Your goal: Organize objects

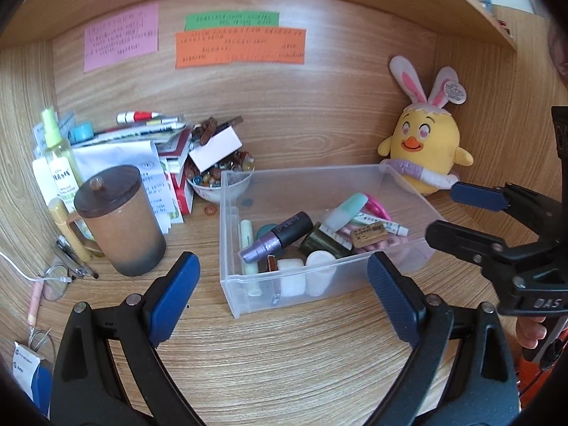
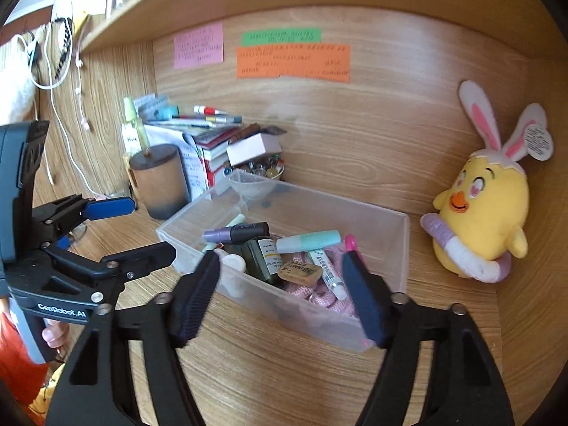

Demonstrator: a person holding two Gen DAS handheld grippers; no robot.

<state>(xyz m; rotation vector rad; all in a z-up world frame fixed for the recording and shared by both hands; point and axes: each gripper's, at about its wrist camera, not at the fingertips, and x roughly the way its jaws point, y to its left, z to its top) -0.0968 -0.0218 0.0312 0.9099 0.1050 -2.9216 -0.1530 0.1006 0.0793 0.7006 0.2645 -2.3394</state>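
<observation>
A clear plastic bin (image 1: 248, 294) (image 2: 397, 245) stands on the wooden desk, holding several small items: a purple-black lipstick (image 1: 275, 239) (image 2: 236, 233), a mint tube (image 1: 342, 211) (image 2: 307, 241), a dark green bottle (image 2: 262, 257) and a tan eraser (image 2: 300, 272). My left gripper (image 1: 282, 300) is open and empty, just in front of the bin's near wall; it also shows at the left of the right wrist view (image 2: 140, 229). My right gripper (image 2: 284, 300) is open and empty, its fingers either side of the bin's near corner; it also shows in the left wrist view (image 1: 458, 213).
A brown lidded mug (image 1: 120, 220) (image 2: 159, 181) stands left of the bin. Behind it are stacked papers and books (image 1: 142, 145), a spray bottle (image 1: 58, 156) and a bowl of beads (image 1: 220, 181). A yellow chick plush (image 1: 426, 142) (image 2: 486, 213) sits at the back right. Glasses (image 1: 53, 280) lie at the left.
</observation>
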